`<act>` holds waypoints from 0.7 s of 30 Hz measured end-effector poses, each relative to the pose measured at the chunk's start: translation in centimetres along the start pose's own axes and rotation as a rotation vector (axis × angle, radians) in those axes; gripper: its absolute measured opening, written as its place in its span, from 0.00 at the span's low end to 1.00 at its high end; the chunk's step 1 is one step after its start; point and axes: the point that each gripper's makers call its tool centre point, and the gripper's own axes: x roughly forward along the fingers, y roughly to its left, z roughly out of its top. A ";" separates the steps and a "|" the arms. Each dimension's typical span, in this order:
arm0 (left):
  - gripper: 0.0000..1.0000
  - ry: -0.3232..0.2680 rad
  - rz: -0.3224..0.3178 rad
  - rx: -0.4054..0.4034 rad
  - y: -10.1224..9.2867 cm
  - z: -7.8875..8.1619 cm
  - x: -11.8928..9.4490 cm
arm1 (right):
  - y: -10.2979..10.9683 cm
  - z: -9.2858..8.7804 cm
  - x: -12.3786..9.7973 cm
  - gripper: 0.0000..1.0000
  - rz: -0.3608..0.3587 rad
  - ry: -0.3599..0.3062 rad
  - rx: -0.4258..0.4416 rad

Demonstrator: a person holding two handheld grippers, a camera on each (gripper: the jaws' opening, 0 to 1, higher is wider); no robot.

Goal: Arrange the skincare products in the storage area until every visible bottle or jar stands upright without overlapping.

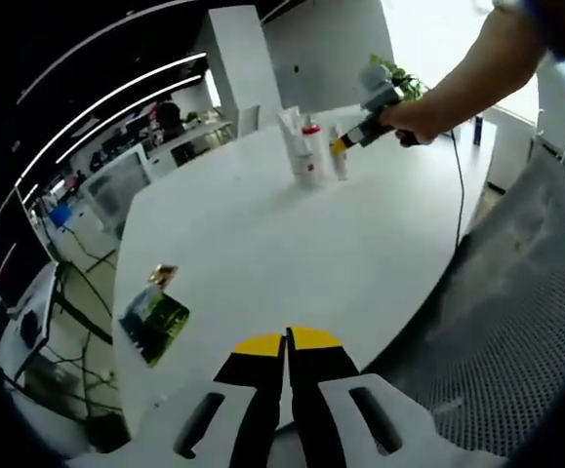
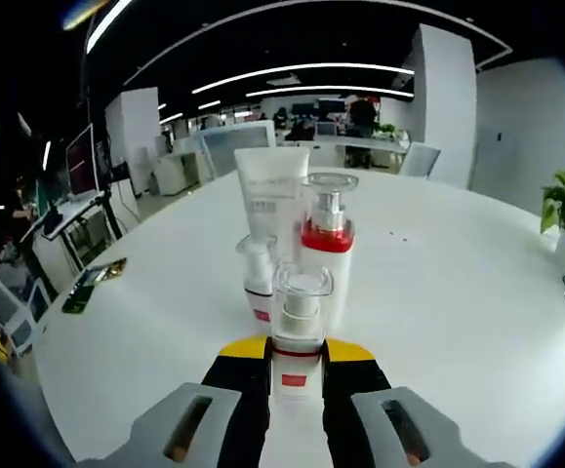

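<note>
We can read no text: the tube carries faint grey print too small to make out, and the red label on the nearest bottle is blurred.

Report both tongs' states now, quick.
Left tongs: shut, holding nothing.
Right tongs: shut on the small clear-capped bottle, upright on the white table.

Black tongs — yellow tips

A white table is seen — bottles stand at its far side, packets at its near-left edge.
</note>
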 end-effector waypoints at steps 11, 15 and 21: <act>0.00 0.034 0.017 0.036 0.2 -0.7 0.2 | -0.2 -0.3 2.3 0.12 -0.019 -0.006 -0.003; 0.00 0.039 0.014 0.041 0.1 -0.7 0.2 | -0.3 0.1 2.8 0.12 -0.029 -0.020 -0.014; 0.00 0.048 0.018 0.044 0.2 -0.8 0.2 | -0.7 0.2 3.3 0.13 -0.041 -0.049 -0.038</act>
